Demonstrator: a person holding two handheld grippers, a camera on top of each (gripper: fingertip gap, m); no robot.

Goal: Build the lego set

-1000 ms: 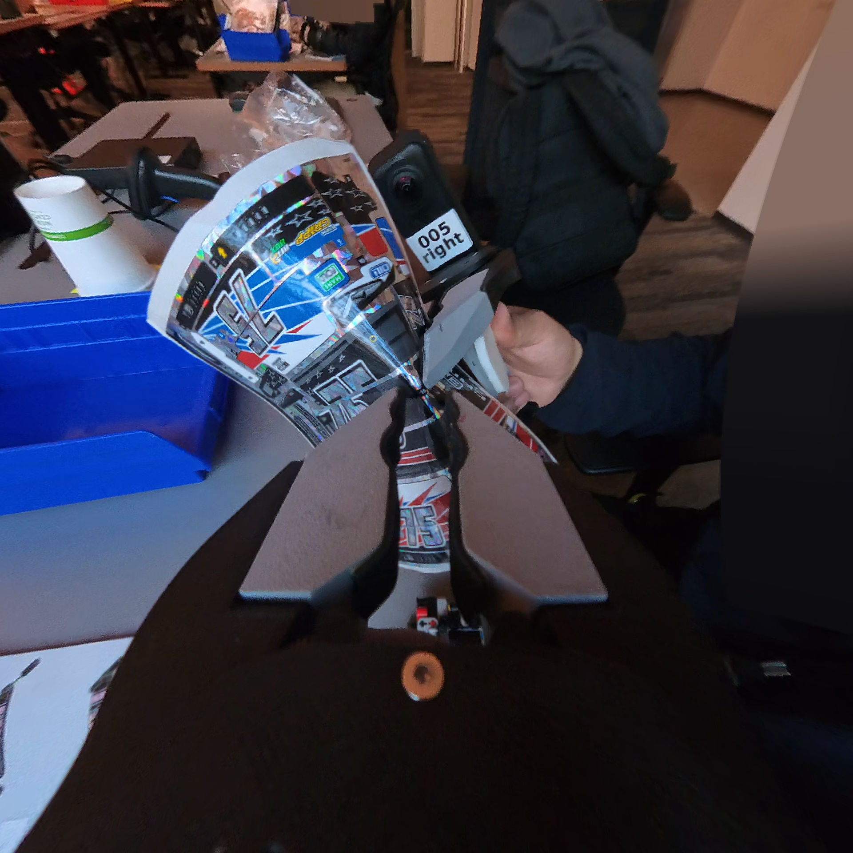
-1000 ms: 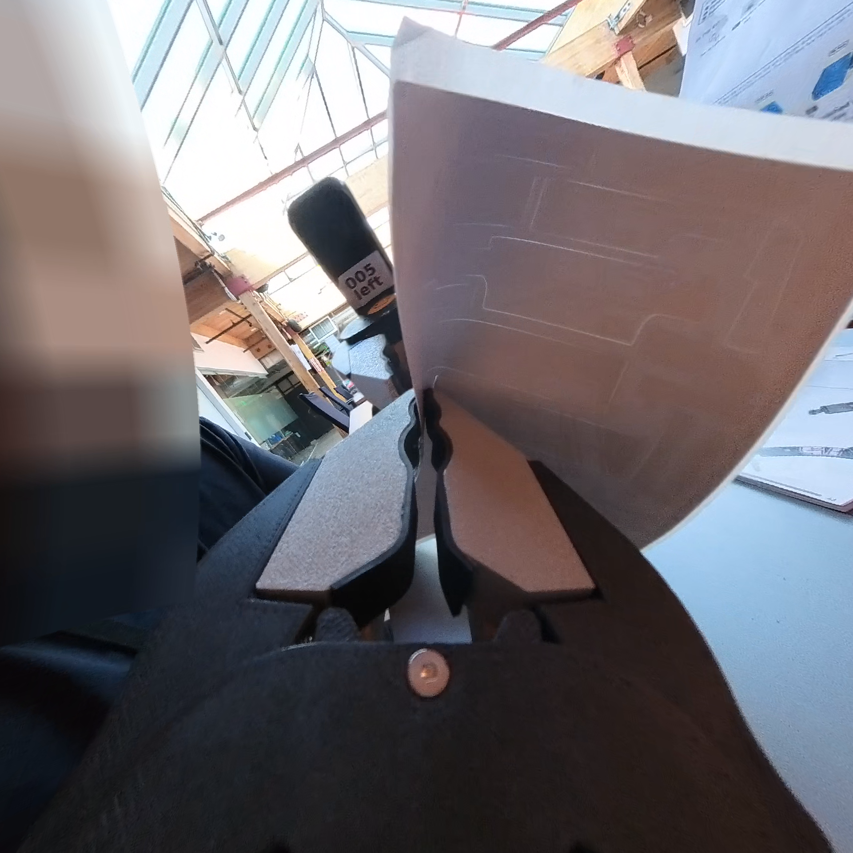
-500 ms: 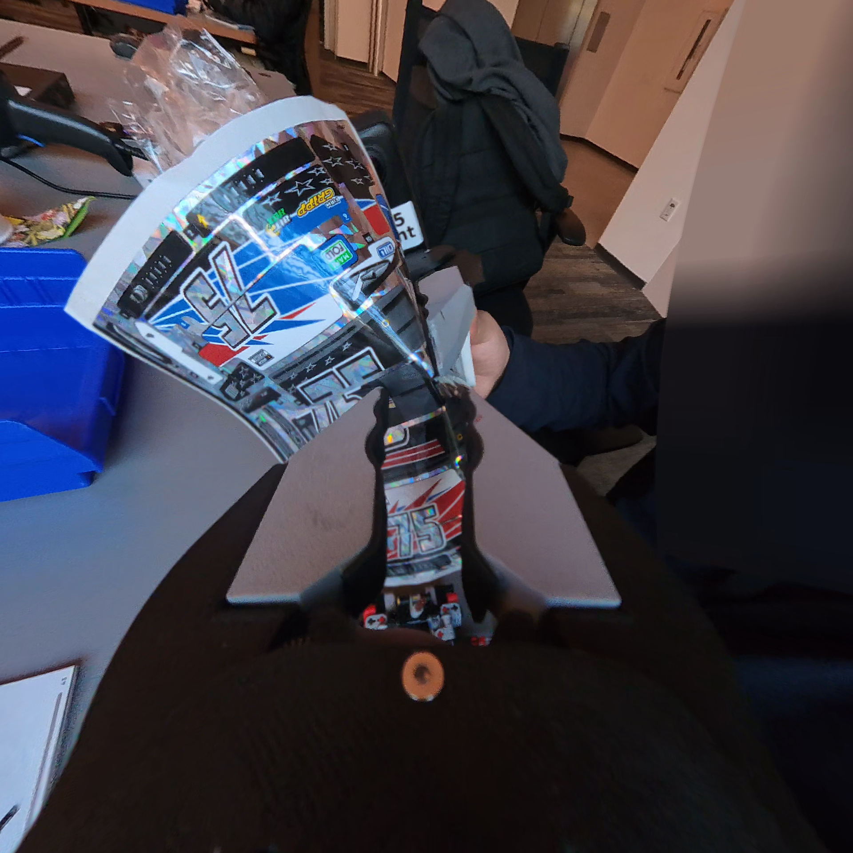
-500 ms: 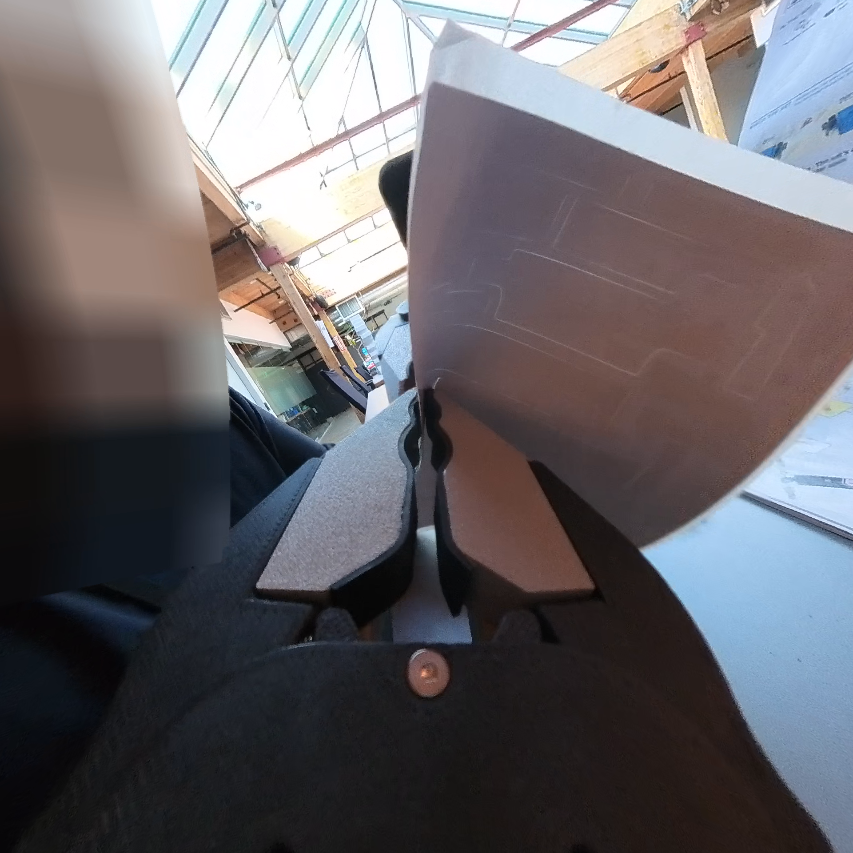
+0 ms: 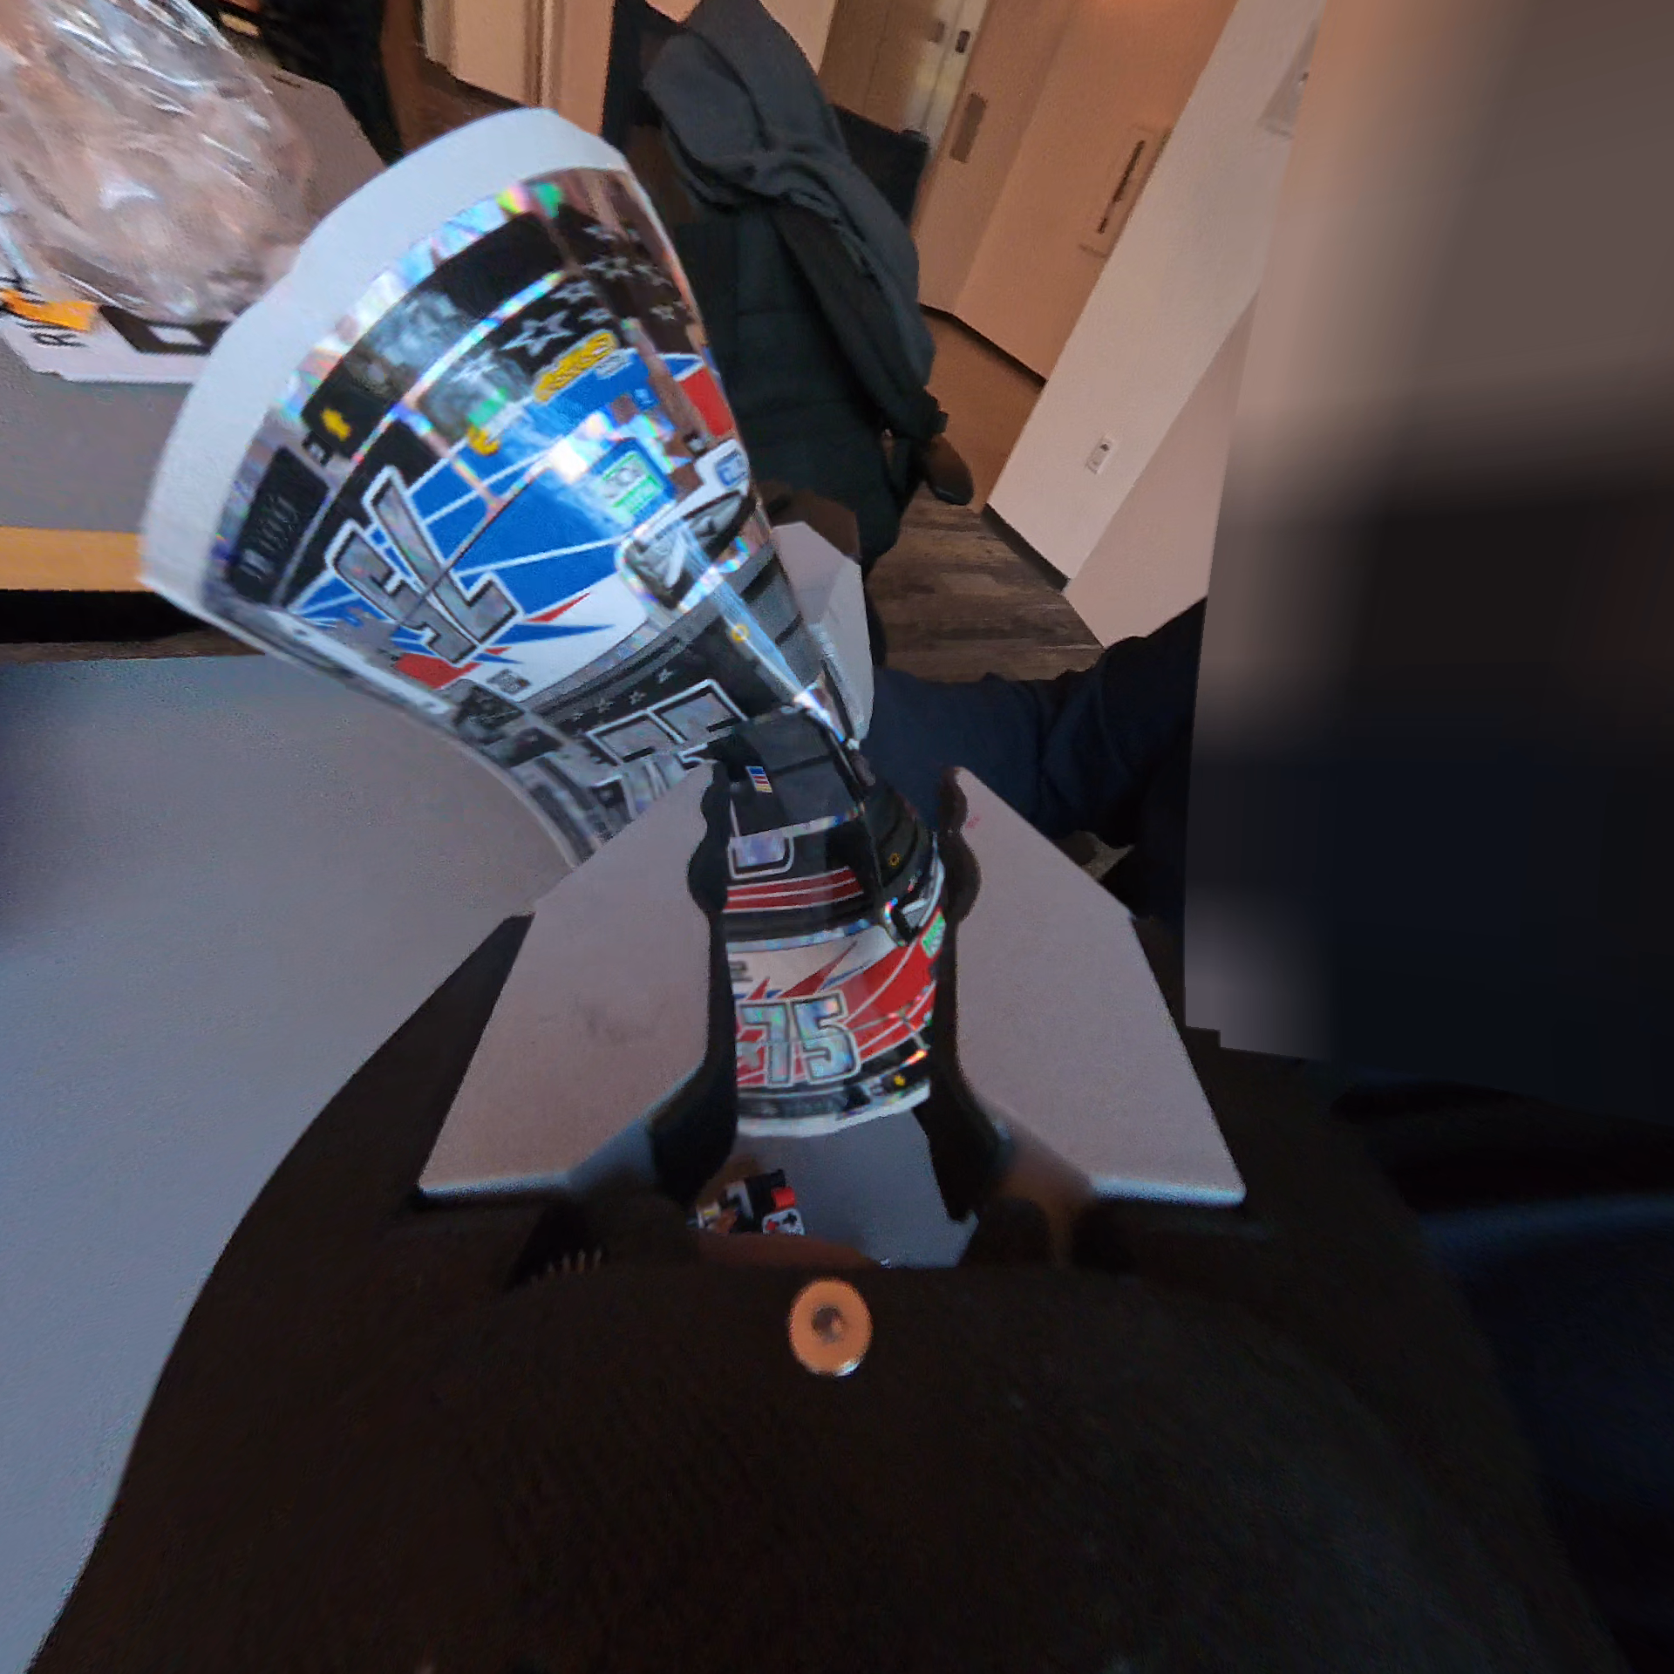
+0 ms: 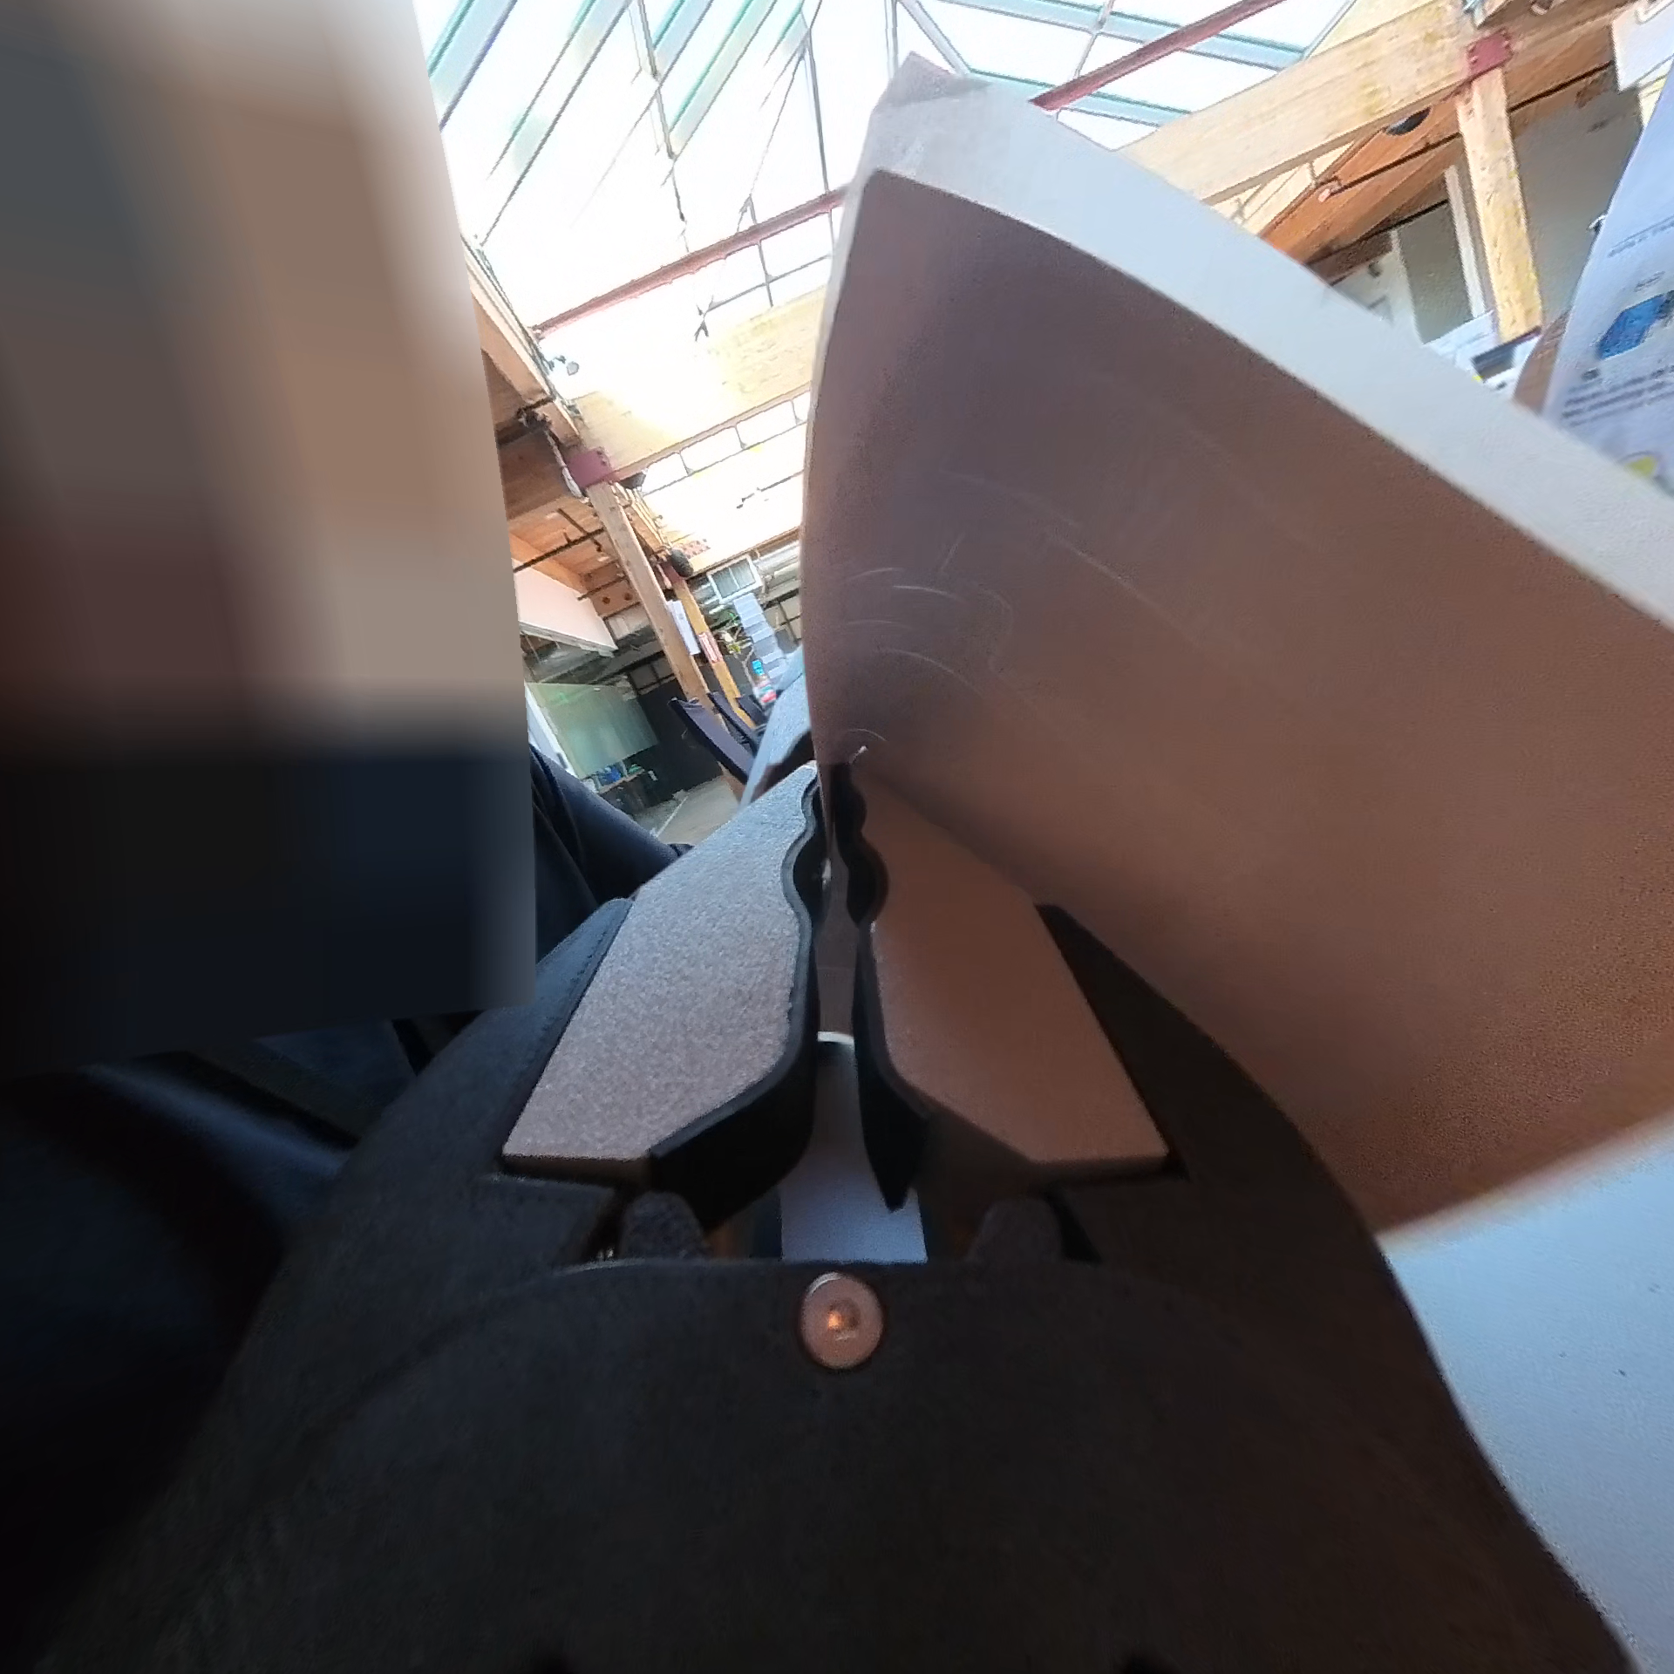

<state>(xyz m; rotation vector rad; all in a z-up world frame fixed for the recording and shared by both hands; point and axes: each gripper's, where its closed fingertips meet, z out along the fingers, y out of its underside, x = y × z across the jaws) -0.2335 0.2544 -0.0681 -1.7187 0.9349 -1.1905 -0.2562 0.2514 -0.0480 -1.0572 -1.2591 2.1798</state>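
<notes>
A shiny holographic sticker sheet [image 5: 471,507] with racing graphics in blue, red and black stands curled above the grey table [image 5: 226,906]. My left gripper [image 5: 833,797] is open. The sheet's lower part lies between its spread fingers, and the pads do not press on it. My right gripper [image 6: 838,784] is shut on the sheet's edge, and the right wrist view shows the sheet's plain white back [image 6: 1178,725]. One grey finger [image 5: 838,598] of the right gripper shows behind the sheet in the left wrist view.
A crumpled clear plastic bag [image 5: 136,181] lies on the far table at the upper left. A dark jacket [image 5: 797,272] hangs over a chair behind the sheet. A person's dark sleeve [image 5: 1042,743] is at the right. Printed papers [image 6: 1621,362] stand at the right wrist view's right edge. Both grippers' tips are close together, under 4 cm apart.
My left gripper's jaws have spread step by step and let go of the sheet, which still lies between them. My right gripper stays shut on the sheet. The left view has swung away from the blue bin.
</notes>
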